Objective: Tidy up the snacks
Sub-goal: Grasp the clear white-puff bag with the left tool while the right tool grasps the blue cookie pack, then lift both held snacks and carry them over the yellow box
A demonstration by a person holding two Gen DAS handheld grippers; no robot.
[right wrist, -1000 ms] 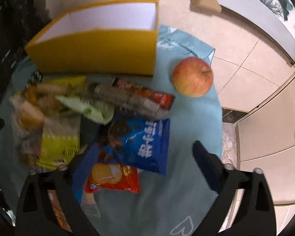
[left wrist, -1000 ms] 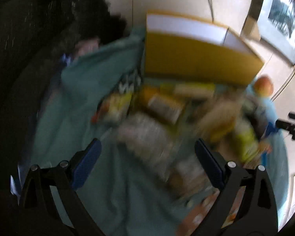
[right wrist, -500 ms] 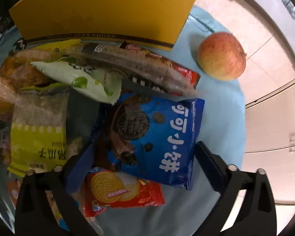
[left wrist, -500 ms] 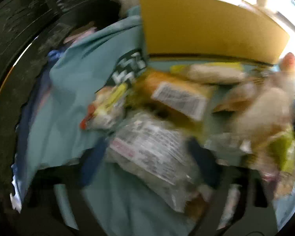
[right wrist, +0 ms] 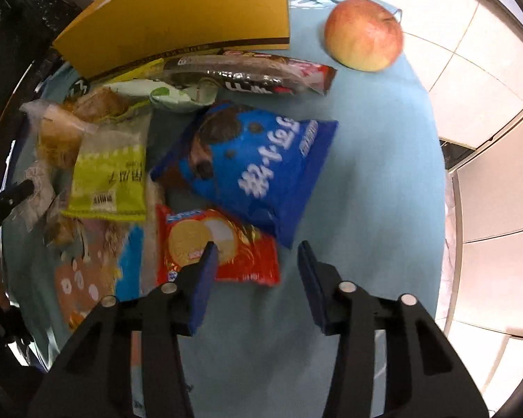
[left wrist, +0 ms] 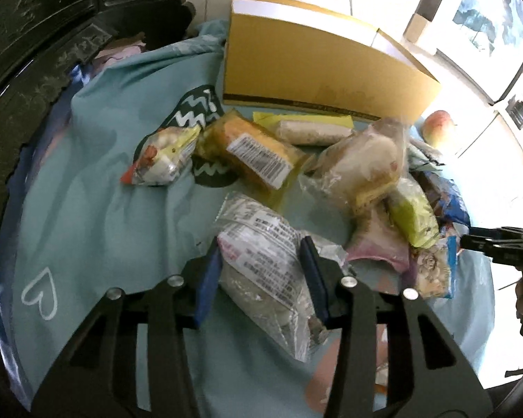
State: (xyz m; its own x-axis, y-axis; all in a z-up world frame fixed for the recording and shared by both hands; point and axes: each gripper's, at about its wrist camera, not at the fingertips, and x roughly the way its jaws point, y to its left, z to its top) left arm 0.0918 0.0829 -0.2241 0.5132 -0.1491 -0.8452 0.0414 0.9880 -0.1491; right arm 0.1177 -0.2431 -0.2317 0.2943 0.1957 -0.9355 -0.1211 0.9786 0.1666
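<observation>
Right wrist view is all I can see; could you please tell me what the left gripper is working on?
Observer: The left gripper has its jaws closing around a clear packet with a white printed label; the packet lies between them.
Operator: Thank you. Is anything lying further out on that side of the pile?
Observer: Yes, a small packet with a red corner sits on the teal cloth, beside an orange packet with a barcode label.
Operator: And can you see into the yellow box?
Observer: Only a strip of the white inner wall of the yellow box shows; its contents are hidden.
</observation>
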